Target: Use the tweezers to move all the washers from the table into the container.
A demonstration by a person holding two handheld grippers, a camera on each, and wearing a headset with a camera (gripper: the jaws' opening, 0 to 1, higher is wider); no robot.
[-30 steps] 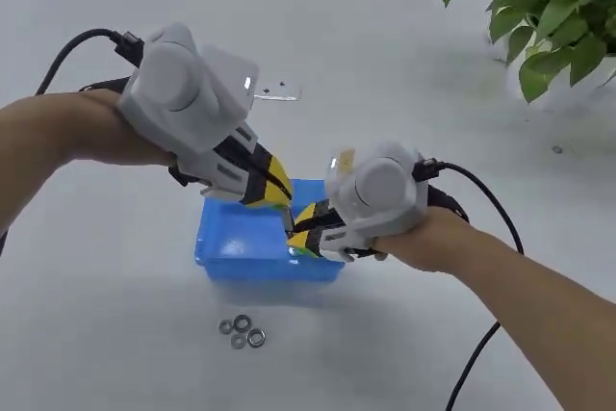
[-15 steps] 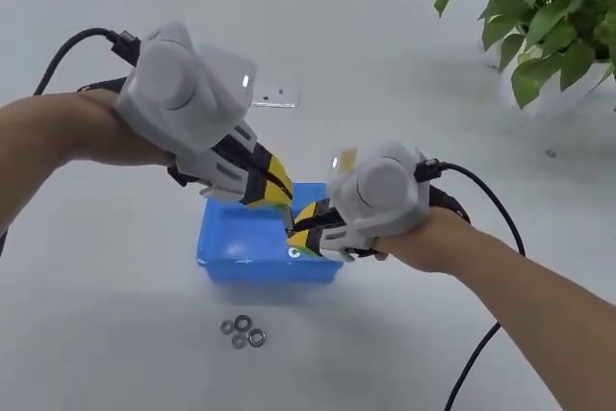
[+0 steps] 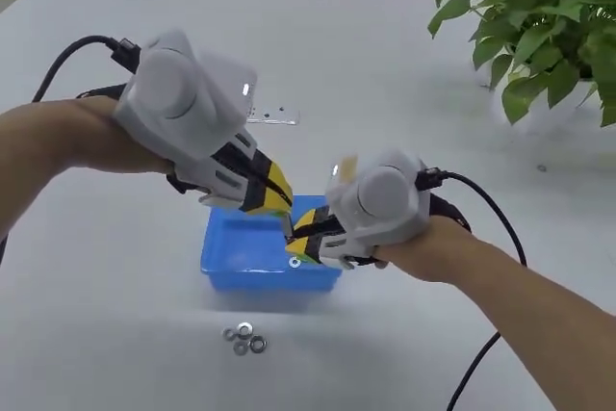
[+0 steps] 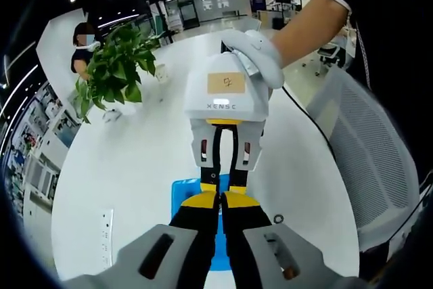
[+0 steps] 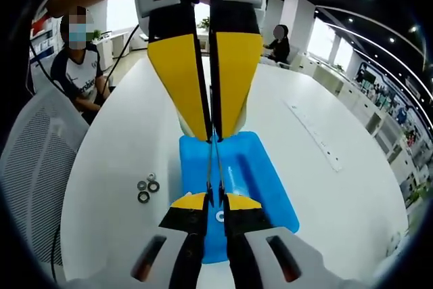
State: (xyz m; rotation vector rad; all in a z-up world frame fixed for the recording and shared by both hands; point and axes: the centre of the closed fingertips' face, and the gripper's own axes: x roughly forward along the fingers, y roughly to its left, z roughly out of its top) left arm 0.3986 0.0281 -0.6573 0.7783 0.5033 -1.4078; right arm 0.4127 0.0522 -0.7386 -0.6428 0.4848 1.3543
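Four washers (image 3: 243,339) unmoved on table (image 3: 96,286), 6 o'clock of container (image 3: 231,274) | one washer (image 5: 220,216) inside, under tweezers (image 5: 210,167) | left tongs (image 5: 212,135) clamping tweezers, right tongs (image 5: 216,202) pinching tips | four transfers outstanding

Item: small silver ring washer (image 3: 294,262).
Change: it now lies in plain sight on the floor of the blue rectangular plastic container (image 3: 260,279). It sits just below the tips of the thin metal tweezers (image 5: 212,160) pinched by the right gripper (image 3: 295,241). A second ago only a faint pale spot showed there.
Framing: headset camera tipped upward, more of the far table edge in frame.
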